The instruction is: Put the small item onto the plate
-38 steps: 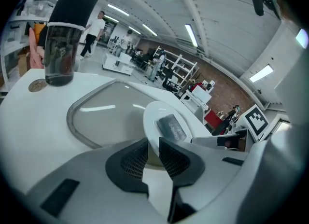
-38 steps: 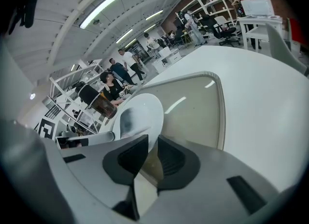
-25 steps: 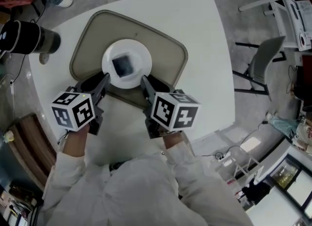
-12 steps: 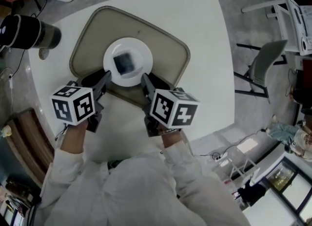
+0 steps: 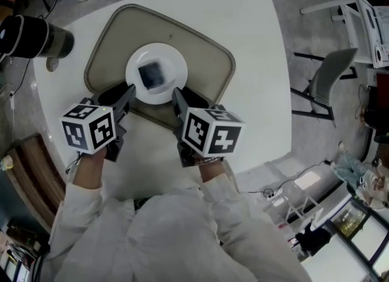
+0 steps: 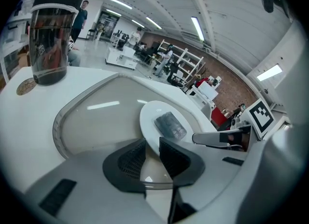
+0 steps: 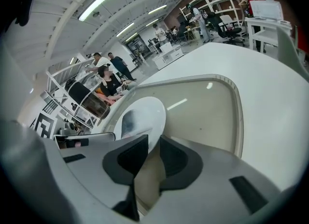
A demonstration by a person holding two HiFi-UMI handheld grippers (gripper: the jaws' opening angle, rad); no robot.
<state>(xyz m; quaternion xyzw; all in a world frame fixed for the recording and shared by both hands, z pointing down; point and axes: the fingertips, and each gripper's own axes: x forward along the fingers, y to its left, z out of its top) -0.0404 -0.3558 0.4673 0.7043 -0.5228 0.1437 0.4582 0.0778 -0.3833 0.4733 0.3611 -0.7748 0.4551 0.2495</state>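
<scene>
A small dark, clear-wrapped item [image 5: 151,75] lies in the middle of a white plate [image 5: 137,62]. The plate stands on a beige tray [image 5: 206,62]. My left gripper [image 5: 129,92] points at the plate's near-left rim and my right gripper [image 5: 177,96] at its near-right rim. In the left gripper view the item [image 6: 170,124] rests on the plate [image 6: 149,117] just beyond my left gripper [image 6: 152,146], whose pads stand apart over the tray. In the right gripper view my right gripper [image 7: 153,146] shows a narrow gap, with the plate [image 7: 152,112] at its tips.
A dark tumbler [image 5: 33,41] and a round coaster [image 5: 53,65] stand at the white table's far left, beside the tray's rim [image 6: 58,126]. A grey chair [image 5: 328,80] is off the table's right edge. People sit and stand in the background.
</scene>
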